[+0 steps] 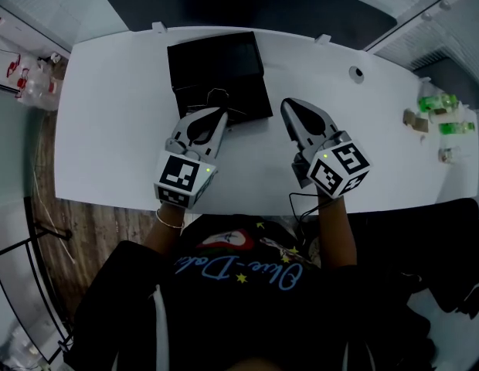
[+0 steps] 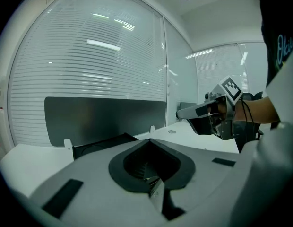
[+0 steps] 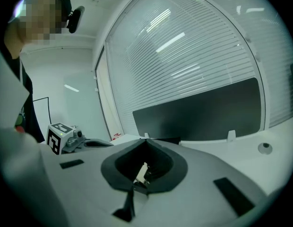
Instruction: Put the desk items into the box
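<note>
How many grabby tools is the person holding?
2. The left tool points at the near edge of the black box. The right tool is to the box's right, over the white desk. None look hidden.

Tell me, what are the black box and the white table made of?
The black box looks like matte cardboard or thin plastic: dull, flat panels with sharp edges. I can't tell which. The white table looks like smooth laminate or painted board: even and faintly shiny.

Head view overhead; gripper views toward box (image 1: 218,76)
</note>
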A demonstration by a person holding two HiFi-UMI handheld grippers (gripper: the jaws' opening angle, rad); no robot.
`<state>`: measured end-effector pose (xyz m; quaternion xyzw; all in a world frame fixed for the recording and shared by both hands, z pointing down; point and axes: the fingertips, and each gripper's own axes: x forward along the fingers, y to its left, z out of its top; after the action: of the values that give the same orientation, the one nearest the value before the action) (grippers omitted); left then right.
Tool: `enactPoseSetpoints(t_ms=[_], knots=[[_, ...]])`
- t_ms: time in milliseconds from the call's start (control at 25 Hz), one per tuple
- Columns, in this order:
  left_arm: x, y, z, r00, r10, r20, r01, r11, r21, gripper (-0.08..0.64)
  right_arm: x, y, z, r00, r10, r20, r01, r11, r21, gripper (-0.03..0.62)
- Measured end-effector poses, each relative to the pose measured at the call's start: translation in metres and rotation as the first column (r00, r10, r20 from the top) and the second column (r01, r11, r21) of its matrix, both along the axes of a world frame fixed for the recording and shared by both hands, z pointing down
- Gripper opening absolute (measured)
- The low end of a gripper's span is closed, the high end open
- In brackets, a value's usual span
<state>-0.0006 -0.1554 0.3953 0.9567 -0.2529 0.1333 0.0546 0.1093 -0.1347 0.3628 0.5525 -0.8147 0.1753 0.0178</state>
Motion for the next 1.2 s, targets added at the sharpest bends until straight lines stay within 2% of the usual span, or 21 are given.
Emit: enactPoseSetpoints(t_ms=[320, 760, 1040, 1200], knots=[[0.027, 0.025, -0.002, 1.000, 0.018, 0.006, -0.018, 1.000, 0.006, 0.008, 0.035, 0.025, -0.010, 0.998, 0.017, 0.061, -0.019, 0.999, 0.028, 0.008], [0.051, 0.061, -0.009, 1.000, 0.002, 0.012, -0.003, 1.000, 0.016, 0.008, 0.071, 0.060, -0.016, 0.996, 0.009, 0.083, -0.014, 0.998, 0.061, 0.009], [0.058, 0.081, -0.009, 0.999, -0.029, 0.025, 0.029, 0.999, 0.021, 0.008, 0.084, 0.078, -0.009, 0.998, -0.032, 0.052, 0.030, 0.998, 0.051, 0.009], [0.064, 0.092, -0.009, 0.999, -0.046, 0.028, 0.046, 0.999, 0.022, 0.008, 0.088, 0.088, 0.009, 0.994, -0.087, -0.066, 0.087, 0.996, 0.005, 0.009]])
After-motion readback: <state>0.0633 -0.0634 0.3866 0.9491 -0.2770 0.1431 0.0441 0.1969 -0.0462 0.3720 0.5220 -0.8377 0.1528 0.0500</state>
